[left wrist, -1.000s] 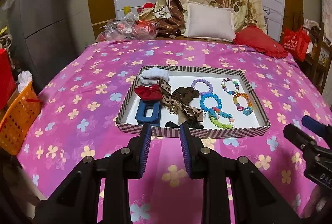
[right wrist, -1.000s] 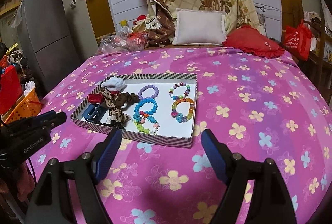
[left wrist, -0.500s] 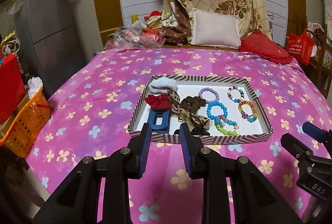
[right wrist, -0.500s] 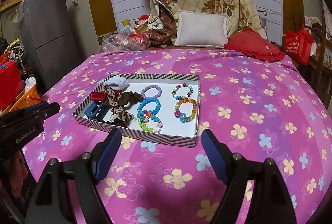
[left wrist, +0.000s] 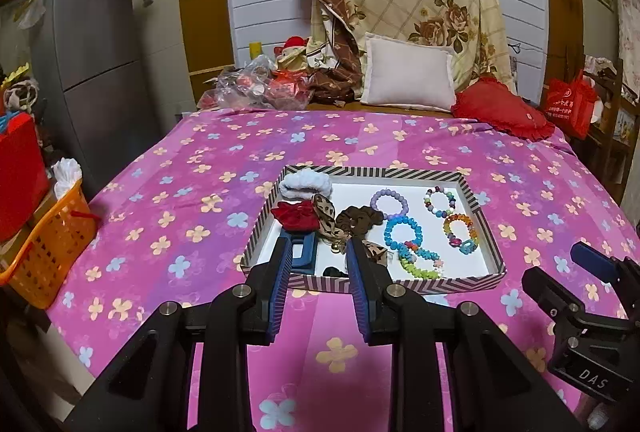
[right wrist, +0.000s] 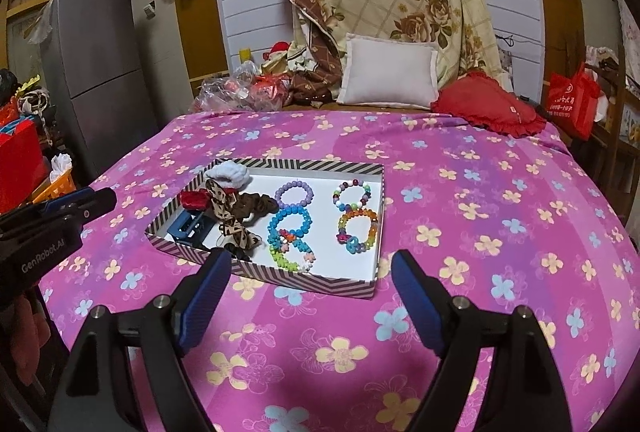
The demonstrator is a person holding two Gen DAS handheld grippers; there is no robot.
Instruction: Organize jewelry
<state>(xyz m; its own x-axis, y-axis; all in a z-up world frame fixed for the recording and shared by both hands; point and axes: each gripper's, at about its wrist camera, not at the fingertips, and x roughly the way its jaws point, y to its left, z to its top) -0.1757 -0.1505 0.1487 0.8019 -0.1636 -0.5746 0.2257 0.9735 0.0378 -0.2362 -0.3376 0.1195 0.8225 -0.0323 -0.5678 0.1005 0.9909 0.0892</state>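
A striped tray [left wrist: 460, 282] lies on the pink flowered bedspread. Its left half holds a white scrunchie [left wrist: 306, 183], a red scrunchie [left wrist: 294, 214], a leopard bow [left wrist: 326, 218], a brown scrunchie [left wrist: 360, 218] and a blue hair claw [left wrist: 300, 252]. Several bead bracelets fill the right half, among them a purple one [left wrist: 389, 202] and a blue one [right wrist: 286, 222]. My left gripper [left wrist: 320, 252] hovers before the tray's near rim, jaws narrowly apart and empty. My right gripper [right wrist: 312, 264] hangs before the tray [right wrist: 304, 278], its jaws opening wide with nothing between them.
A white pillow [left wrist: 408, 74], a red cushion [left wrist: 500, 110] and a pile of plastic bags [left wrist: 256, 88] lie at the bed's far end. An orange basket [left wrist: 44, 252] and a grey fridge [left wrist: 96, 72] stand left of the bed. A red bag [right wrist: 572, 104] hangs at right.
The left gripper has risen a little, so the tray looks smaller and lower in its view. The right gripper has stayed put, and its jaws stand slightly wider.
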